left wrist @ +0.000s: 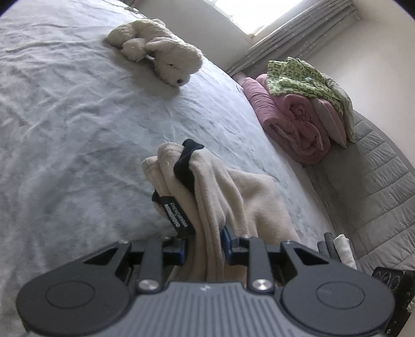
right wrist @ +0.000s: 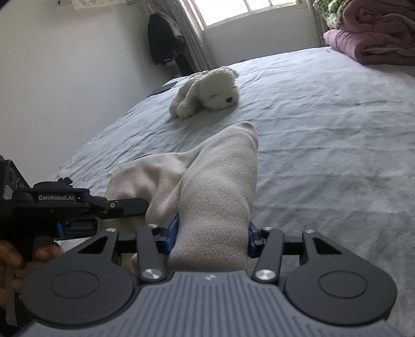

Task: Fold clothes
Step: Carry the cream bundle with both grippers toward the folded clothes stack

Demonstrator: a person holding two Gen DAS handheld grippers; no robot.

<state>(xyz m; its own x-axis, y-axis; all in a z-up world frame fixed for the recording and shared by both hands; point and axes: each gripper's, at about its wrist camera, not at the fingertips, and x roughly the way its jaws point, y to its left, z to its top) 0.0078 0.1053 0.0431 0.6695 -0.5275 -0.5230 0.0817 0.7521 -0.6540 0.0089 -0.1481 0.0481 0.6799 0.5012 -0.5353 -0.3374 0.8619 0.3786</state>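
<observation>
Item: beige fleece garment (left wrist: 228, 197), bunched and raised above the grey bedsheet (left wrist: 77, 109), gripped at two places.

Left gripper (left wrist: 203, 246): jaws clamped on a gathered bundle of the garment's folds, blue pads pressed against the cloth on both sides. Left wrist view alone showed the black trim (left wrist: 185, 166) at the bunched edge and a black label with white lettering (left wrist: 175, 215) hanging by the left finger.

Right gripper (right wrist: 212, 234): jaws set wider, clamped on a thicker wad of the same garment (right wrist: 215, 197), which stood up between the pads and leaned toward the far side of the bed. Right wrist view alone showed the left gripper (right wrist: 122, 204) from the side, entering at the left and biting into the cloth, with the person's hand (right wrist: 15, 259) on its handle.

Also recorded: white plush dog (left wrist: 160, 57) lying on the sheet beyond the garment, in both views. Pink quilt (left wrist: 293, 124), rolled, with green patterned cloth (left wrist: 301, 77) on top, at the bed's edge; full pile seen only from the left wrist. Dark clothing (right wrist: 163, 41) hung in the room corner by the window (right wrist: 249, 10), right wrist view only. Rolled grey and white items (left wrist: 337, 248), left wrist view only.
</observation>
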